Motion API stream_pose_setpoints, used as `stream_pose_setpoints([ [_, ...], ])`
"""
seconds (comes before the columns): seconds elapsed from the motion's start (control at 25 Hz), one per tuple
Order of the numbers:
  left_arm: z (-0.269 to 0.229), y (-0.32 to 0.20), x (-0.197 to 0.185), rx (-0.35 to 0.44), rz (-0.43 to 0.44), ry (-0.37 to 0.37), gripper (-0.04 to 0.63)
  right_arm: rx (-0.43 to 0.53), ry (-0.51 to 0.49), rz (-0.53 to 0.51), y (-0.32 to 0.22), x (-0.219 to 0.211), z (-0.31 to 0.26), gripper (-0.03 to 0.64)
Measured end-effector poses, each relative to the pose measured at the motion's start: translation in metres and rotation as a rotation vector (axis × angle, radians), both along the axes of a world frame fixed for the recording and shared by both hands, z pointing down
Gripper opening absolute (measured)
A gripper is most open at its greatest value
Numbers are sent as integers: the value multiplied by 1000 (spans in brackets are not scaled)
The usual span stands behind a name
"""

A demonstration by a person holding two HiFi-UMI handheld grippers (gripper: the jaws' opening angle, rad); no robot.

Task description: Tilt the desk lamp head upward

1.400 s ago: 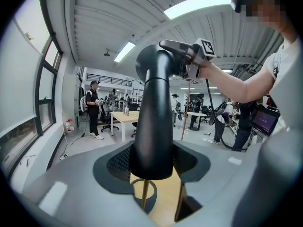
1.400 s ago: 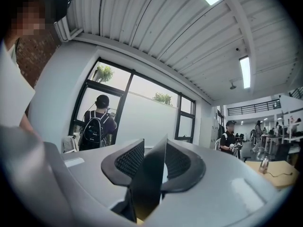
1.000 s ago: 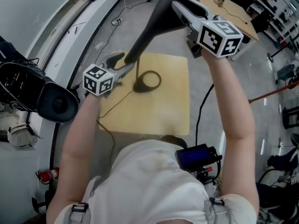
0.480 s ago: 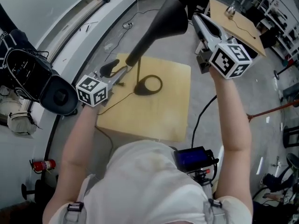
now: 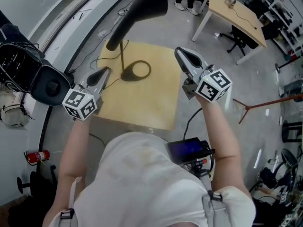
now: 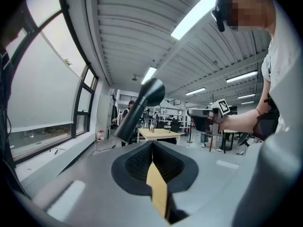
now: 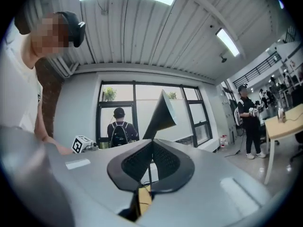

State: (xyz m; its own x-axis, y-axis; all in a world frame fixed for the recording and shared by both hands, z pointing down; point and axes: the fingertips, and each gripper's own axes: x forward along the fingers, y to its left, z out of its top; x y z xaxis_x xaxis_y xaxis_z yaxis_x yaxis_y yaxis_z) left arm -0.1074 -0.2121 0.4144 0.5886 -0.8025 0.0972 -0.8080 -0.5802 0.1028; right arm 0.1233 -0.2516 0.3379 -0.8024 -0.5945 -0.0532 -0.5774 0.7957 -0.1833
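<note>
Wood table (image 5: 149, 105) w/ desk lamp (image 5: 135, 15) on it.

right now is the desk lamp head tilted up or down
Tilted up: in the left gripper view the lamp head slants upward, wide mouth above its narrow neck.

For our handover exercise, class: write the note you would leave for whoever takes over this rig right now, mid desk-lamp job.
Left gripper: shut, jaws just closed on nothing, beside the lamp base, not touching it.
Right gripper: shut, jaws just closed on nothing, clear of the lamp.
The lamp stands on the wooden table; the lamp head angles upward.
Done: the tilt looks finished.
Left: probably only checking the angle.
</note>
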Motion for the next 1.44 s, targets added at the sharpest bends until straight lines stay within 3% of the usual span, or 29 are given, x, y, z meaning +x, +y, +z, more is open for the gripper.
stream_pose_setpoints([
  [0.2,4,26,23,-22,-37,33,2,-97,-108,-87,35,26,36,12],
  [0.76,38,93,103,-92,14,43,2,-136,-47,-134,107,44,100,11],
  [1.44,61,126,116,-139,22,46,2,-176,-29,-101,146,49,140,11],
])
